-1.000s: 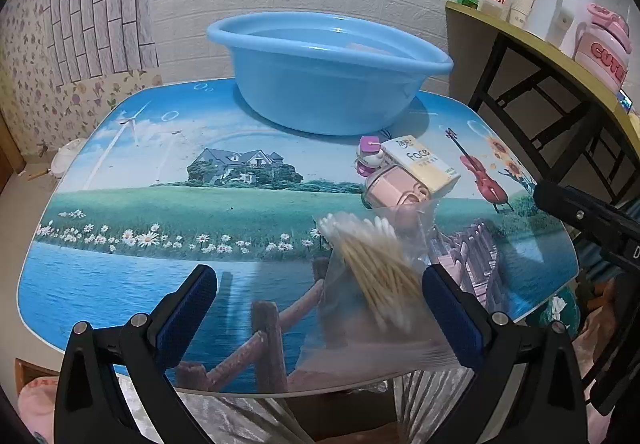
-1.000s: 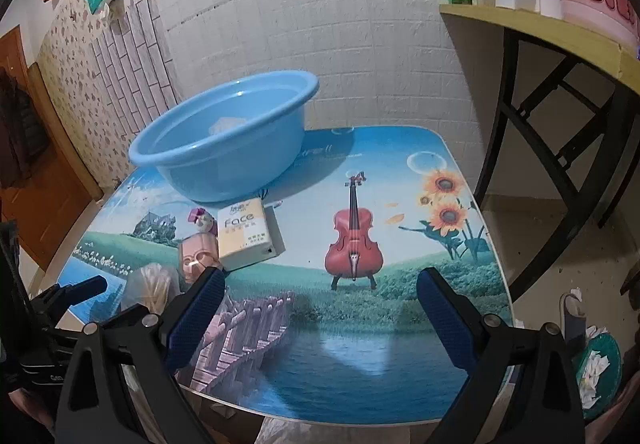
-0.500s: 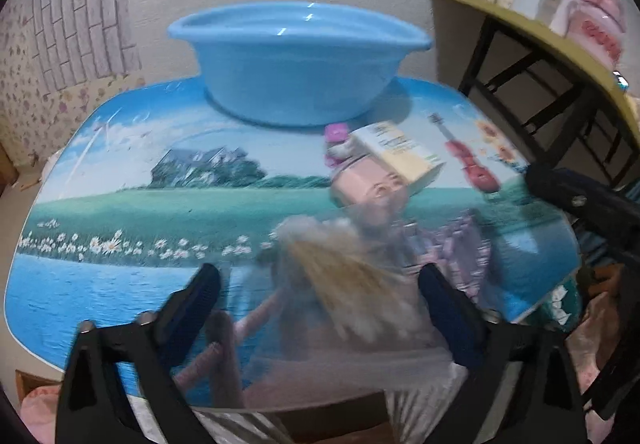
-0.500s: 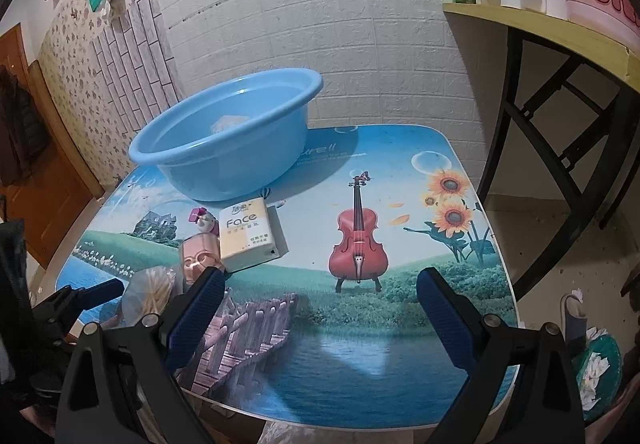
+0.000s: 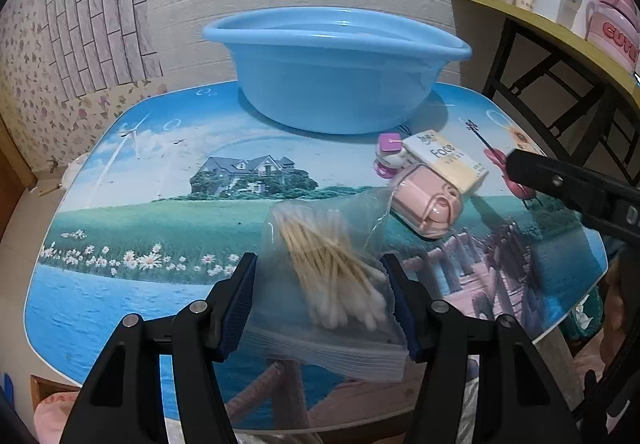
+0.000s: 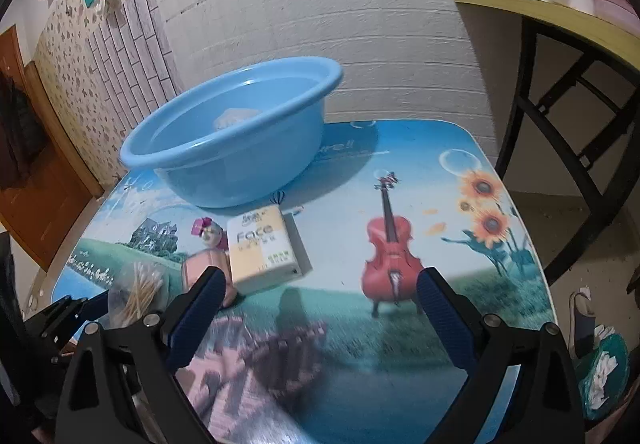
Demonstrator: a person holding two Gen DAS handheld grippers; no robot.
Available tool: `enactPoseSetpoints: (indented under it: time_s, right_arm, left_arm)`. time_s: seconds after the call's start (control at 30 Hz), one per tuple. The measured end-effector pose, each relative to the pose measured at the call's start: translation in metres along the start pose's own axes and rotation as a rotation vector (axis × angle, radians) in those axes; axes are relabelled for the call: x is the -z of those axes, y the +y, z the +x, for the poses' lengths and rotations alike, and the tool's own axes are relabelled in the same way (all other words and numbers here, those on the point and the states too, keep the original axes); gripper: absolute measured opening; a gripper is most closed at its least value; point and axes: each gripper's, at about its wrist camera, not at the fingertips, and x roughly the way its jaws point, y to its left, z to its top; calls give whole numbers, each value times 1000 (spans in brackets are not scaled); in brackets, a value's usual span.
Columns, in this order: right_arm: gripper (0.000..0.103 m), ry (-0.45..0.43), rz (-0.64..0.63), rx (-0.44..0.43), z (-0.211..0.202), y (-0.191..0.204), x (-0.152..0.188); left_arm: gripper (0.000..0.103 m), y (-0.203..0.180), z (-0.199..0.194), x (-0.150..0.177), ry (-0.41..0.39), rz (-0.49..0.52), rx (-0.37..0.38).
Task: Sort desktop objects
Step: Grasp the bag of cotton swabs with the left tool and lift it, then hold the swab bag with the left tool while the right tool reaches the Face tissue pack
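Now left hand-held gripper [image 5: 320, 300] closing, swab bag [image 5: 328, 276] between

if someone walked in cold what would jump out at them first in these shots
The big blue basin at the far edge of the picture-printed table draws the eye first. Next comes the clear bag of cotton swabs at the near edge, sitting between the jaws of the left gripper, which have just been closing. Beside it cluster a pink case and a Face tissue pack.
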Motion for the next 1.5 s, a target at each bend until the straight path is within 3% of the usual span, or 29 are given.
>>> enactPoseSetpoints:
  time_s: [0.57,0.87,0.9,1.03,1.07,1.2,1.5]
  right_arm:
    - [97,80,-55,-8,49,16,-11]
    - [97,97,-43,-5,64,18,-10]
    - [95,96,-41,-9,64,18,-10]
    - [52,93,-64,-82,63,21,-14]
    - [49,98,-62,-100,63,22,-14]
    - [49,82,-89,-67,59,22,-12]
    - [49,76,8,-3,44,-8,-9]
  left_arm:
    - [60,42,9,-14,-7,-103,-8]
    - [60,46,10,-14,-18,-102,-27]
    - [60,45,11,-14,-19,-99,-29]
    - [60,44,9,-14,-19,-94,-34]
    - [60,44,9,-14,-19,-94,-34]
    - [61,43,9,-14,-20,-86,-38]
    - [61,44,8,-12,-29,-92,-48]
